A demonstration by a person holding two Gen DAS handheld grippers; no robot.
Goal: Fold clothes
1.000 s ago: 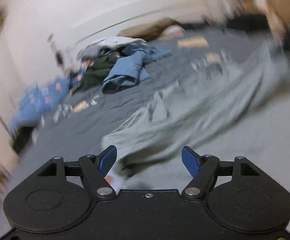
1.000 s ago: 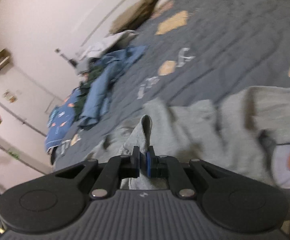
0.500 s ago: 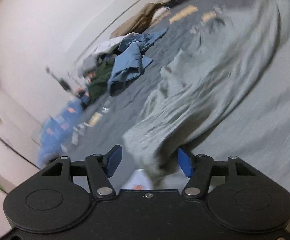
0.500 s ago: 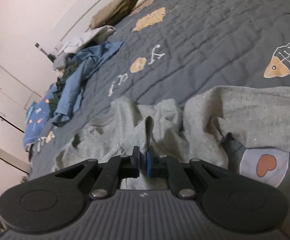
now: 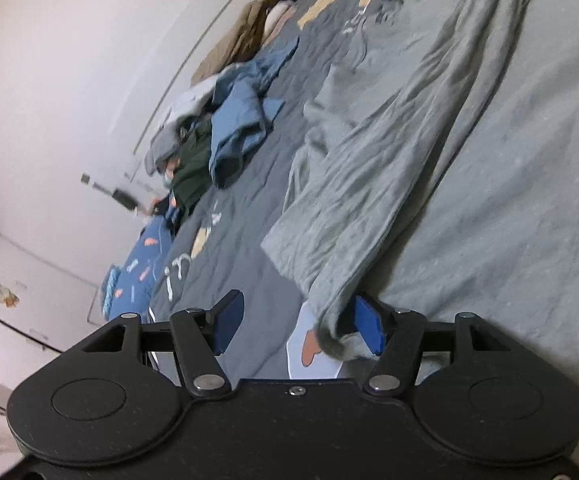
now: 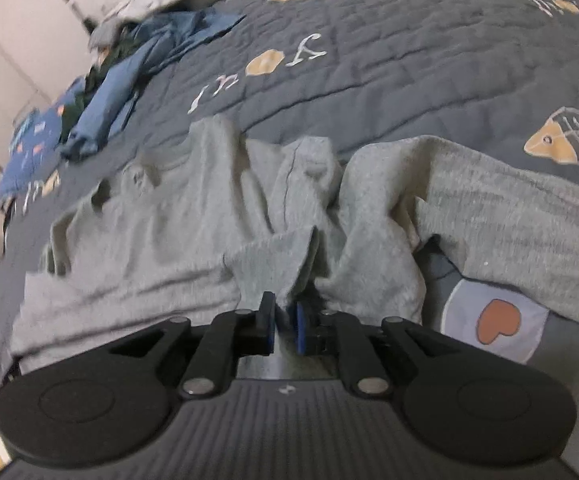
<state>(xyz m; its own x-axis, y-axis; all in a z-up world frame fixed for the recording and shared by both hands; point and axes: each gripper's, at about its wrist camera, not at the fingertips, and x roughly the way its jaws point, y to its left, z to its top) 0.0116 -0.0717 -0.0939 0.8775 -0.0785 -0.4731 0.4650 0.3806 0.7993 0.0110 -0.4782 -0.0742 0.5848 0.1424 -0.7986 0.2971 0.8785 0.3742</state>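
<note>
A grey sweatshirt [image 5: 429, 152] lies rumpled across the dark grey quilt [image 5: 249, 240]. In the left wrist view my left gripper [image 5: 297, 326] is open, low over the quilt, with a sleeve or hem end of the sweatshirt [image 5: 341, 320] lying against its right blue pad [image 5: 367, 328]. In the right wrist view the same sweatshirt [image 6: 169, 216] spreads left and right, and my right gripper [image 6: 285, 322] is shut on a pinched fold of it [image 6: 289, 264].
A heap of other clothes, blue, dark green and white [image 5: 217, 128], lies near the wall; it also shows in the right wrist view [image 6: 129, 68]. The quilt [image 6: 409, 60] has fish and letter prints and a pale heart patch [image 6: 493, 324]. White cupboards [image 5: 5, 300] stand at the left.
The left gripper has swung in close to the sweatshirt's end, its jaws still open. The right gripper has kept its hold and dropped lower toward the quilt, bunching the cloth.
</note>
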